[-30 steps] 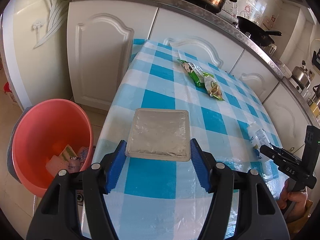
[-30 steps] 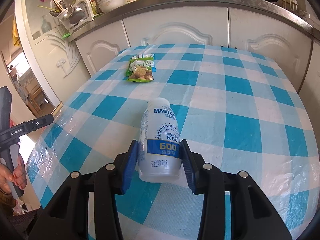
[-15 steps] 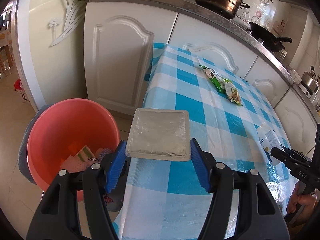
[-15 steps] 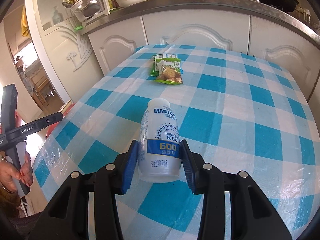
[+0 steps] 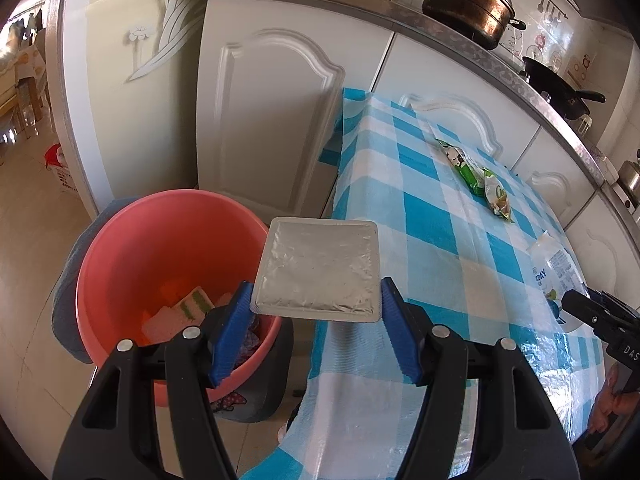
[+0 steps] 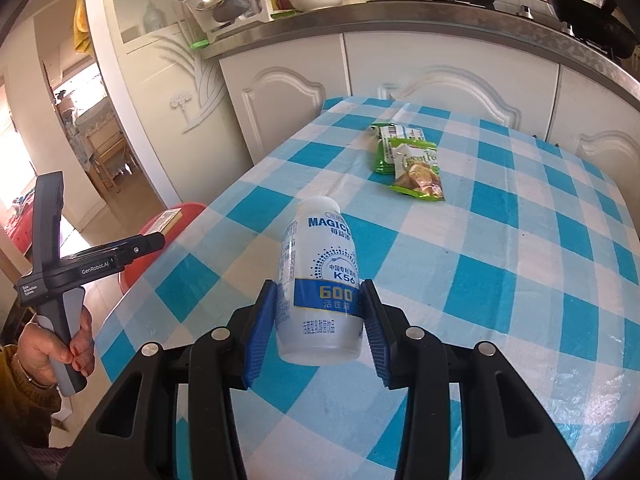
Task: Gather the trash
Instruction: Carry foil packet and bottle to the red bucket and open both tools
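The left gripper, clamped on a silver packet, is just right of the red bucket, while the right gripper squeezes a bottle farther away.

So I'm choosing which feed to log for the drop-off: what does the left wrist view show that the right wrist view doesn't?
Left wrist only: the inside of the pink bucket with trash in it, and the silver pouch face-on in the left hand-held gripper. Right wrist only: the label of the white bottle in the right hand-held gripper, and the utensil rack. Both: the checked tablecloth and green snack packets.
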`<control>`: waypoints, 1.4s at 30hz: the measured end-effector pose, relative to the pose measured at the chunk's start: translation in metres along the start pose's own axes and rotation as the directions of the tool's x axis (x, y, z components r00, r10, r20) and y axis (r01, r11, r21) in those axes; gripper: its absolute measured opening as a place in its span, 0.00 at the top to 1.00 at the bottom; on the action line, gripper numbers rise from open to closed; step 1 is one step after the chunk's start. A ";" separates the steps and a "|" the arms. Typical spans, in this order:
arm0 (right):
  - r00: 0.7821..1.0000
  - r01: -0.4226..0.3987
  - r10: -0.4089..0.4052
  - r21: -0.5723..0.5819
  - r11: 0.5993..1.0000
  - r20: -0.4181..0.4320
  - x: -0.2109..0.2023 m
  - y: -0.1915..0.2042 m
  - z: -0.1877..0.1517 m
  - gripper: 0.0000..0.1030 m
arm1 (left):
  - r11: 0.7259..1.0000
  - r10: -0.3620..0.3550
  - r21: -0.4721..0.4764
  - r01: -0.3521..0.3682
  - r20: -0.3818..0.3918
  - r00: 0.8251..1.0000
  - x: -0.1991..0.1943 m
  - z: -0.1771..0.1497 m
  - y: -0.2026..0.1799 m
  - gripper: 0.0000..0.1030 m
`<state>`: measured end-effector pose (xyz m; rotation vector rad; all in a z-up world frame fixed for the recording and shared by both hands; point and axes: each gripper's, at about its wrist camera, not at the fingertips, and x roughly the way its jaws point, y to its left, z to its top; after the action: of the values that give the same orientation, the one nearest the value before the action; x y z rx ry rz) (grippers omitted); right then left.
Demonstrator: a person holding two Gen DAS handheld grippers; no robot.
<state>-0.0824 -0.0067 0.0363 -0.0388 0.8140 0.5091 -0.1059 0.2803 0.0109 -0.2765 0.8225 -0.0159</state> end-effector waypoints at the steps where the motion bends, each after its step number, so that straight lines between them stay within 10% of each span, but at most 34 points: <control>1: 1.000 -0.007 0.007 -0.004 1.000 -0.002 0.002 0.003 0.002 0.57 | 1.000 0.002 -0.005 -0.002 0.000 1.000 0.000 0.000 0.003 0.38; 42: 0.942 -0.327 0.291 -0.250 0.912 -0.169 0.109 0.186 0.077 0.57 | 0.962 0.143 -0.238 -0.134 0.022 0.989 -0.015 -0.012 0.129 0.38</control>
<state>-0.0500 0.2199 0.0425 -0.2032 0.8750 0.9277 -0.1366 0.4036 -0.0177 -0.4416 0.8036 0.2196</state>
